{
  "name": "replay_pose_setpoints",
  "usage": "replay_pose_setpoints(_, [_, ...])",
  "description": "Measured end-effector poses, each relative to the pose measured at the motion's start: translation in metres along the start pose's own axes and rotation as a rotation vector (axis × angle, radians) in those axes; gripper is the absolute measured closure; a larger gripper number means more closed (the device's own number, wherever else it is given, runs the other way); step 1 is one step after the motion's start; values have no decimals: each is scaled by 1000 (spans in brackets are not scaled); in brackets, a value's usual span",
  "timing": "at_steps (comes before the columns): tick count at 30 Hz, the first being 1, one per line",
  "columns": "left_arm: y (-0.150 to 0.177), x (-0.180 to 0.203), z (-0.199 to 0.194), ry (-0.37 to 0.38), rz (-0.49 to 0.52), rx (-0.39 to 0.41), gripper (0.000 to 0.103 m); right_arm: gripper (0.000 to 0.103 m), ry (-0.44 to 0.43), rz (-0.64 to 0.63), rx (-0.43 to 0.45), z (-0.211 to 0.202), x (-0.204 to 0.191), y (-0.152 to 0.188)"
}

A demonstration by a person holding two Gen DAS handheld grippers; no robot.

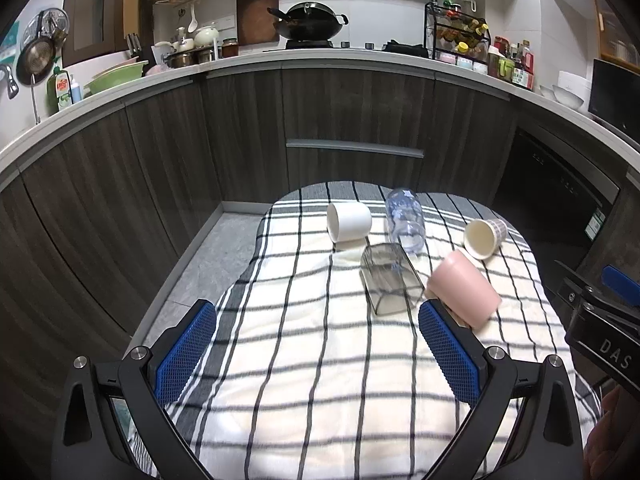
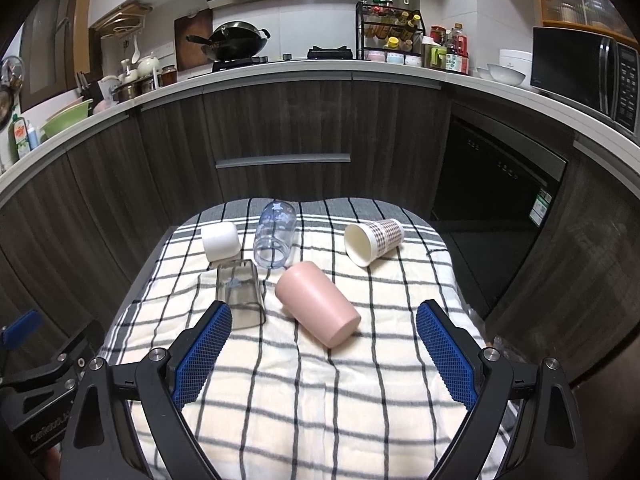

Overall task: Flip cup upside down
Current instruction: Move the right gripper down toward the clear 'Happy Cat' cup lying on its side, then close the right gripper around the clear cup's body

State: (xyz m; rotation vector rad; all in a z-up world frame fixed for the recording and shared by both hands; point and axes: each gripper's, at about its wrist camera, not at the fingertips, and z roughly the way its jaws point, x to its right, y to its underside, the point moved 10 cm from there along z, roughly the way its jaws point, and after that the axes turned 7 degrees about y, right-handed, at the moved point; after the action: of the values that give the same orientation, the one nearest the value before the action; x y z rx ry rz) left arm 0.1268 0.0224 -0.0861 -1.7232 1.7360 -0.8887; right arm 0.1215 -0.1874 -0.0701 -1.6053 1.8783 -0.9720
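Observation:
Several cups lie on their sides on a checked cloth (image 1: 304, 360) (image 2: 320, 400): a white cup (image 1: 349, 222) (image 2: 220, 240), a clear bluish cup (image 1: 405, 220) (image 2: 275, 240), a smoky grey square cup (image 1: 390, 278) (image 2: 239, 292), a pink cup (image 1: 464, 288) (image 2: 318, 304), and a paper cup with a plaid pattern (image 1: 485, 237) (image 2: 374, 240). My left gripper (image 1: 318, 314) is open and empty, short of the grey and pink cups. My right gripper (image 2: 324, 314) is open and empty, with the pink cup just ahead between its fingers.
The cloth covers a small table in front of dark wood cabinets (image 1: 352, 120). Tiled floor (image 1: 216, 248) shows left of the table. A dishwasher (image 2: 500, 176) stands at the right. The other gripper's body shows at each view's edge (image 1: 600, 320) (image 2: 40, 380).

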Motion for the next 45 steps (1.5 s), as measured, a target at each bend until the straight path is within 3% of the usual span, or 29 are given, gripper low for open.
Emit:
replay_pose_setpoints(14, [-55,-17,75,-3,-21,44,0,9,12,-48,-51,97,-38,-48])
replay_pose_setpoints(31, [-92,-53,174,-33,-132,4,0,9,2,-115,-277,241,-91,-73])
replay_pose_setpoints(45, [-99,-65,203,-67,-142,-6,0,10,1,-102,-498,330,-118,-56])
